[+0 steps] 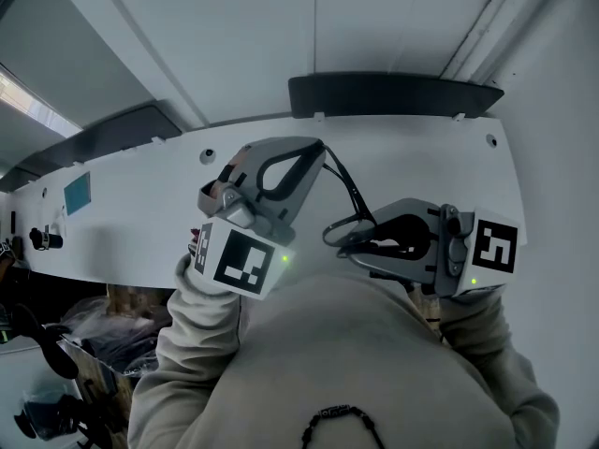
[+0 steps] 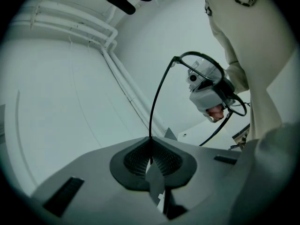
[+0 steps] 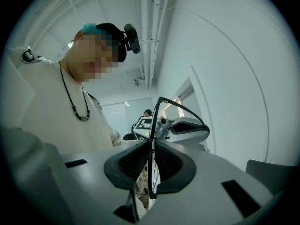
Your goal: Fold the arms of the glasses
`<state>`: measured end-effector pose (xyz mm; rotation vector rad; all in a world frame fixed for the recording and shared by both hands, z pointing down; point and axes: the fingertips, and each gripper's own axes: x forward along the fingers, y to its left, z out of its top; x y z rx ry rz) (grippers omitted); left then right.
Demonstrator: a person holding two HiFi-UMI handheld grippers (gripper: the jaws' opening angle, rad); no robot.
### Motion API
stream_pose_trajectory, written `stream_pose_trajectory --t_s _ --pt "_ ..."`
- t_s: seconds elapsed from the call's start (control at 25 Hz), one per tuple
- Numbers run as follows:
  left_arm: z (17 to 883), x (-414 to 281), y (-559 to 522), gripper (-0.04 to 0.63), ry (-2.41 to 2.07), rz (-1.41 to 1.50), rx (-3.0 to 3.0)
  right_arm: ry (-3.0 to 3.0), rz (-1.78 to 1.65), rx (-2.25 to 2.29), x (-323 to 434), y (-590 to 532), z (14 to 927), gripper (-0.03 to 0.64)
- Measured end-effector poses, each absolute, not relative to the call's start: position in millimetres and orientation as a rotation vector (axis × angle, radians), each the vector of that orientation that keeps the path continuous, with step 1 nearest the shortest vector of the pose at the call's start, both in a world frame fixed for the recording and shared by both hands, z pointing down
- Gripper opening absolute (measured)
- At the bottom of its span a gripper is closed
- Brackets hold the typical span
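Note:
Black thin-rimmed glasses (image 1: 348, 221) hang in the air in front of my chest, held between both grippers. My left gripper (image 1: 316, 157) is shut on the tip of one thin arm (image 2: 154, 107), which curves up from the pads (image 2: 166, 161) to the front frame (image 2: 206, 64). My right gripper (image 1: 360, 246) is shut on the glasses (image 3: 151, 139). Its pads (image 3: 168, 161) press a thin black part on both sides. The left gripper view shows the right gripper (image 2: 208, 95) beyond the lenses. In the right gripper view, an arm (image 3: 183, 109) arches toward the left gripper (image 3: 187, 130).
A white table (image 1: 421, 157) lies below the grippers, with a dark curved object (image 1: 393, 92) at its far edge. My beige sweater (image 1: 337, 363) fills the lower head view. Dark clutter (image 1: 56, 382) sits at lower left. Another person (image 3: 146, 112) stands far off.

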<state>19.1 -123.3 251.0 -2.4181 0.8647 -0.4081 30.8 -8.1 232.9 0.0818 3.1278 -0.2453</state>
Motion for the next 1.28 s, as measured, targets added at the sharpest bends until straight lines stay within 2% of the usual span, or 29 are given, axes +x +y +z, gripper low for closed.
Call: stream_pose_trajectory --t_s 1.28 --pt "260 27 -104 0.011 0.824 -0.396 -2.567 3.111 -0.162 0.051 27 -13 221 0.060"
